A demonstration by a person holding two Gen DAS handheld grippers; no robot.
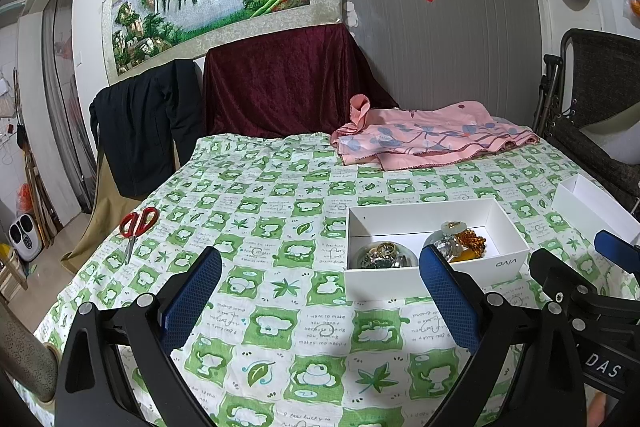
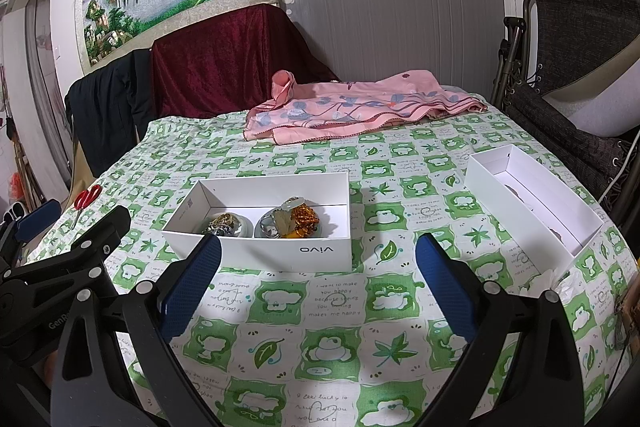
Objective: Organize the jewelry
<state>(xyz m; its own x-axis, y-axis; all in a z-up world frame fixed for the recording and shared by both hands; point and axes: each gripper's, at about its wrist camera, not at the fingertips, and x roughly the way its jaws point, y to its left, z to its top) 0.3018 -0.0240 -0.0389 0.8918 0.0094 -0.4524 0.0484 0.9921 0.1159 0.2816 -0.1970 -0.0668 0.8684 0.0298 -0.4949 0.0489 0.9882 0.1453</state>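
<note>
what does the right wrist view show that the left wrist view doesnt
Only the right wrist view shows the inside of the second white cardboard box at the far right and the upright "vivo" print.

Only the left wrist view shows the white appliance on the floor.

Both show the white vivo box holding two glass bowls of jewelry, the red-handled scissors, the pink floral cloth and the green patterned tablecloth.

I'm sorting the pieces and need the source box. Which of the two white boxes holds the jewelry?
The white box marked vivo, mid-table, holds two small dishes of jewelry. The other white box, at the right edge, shows no jewelry.
</note>
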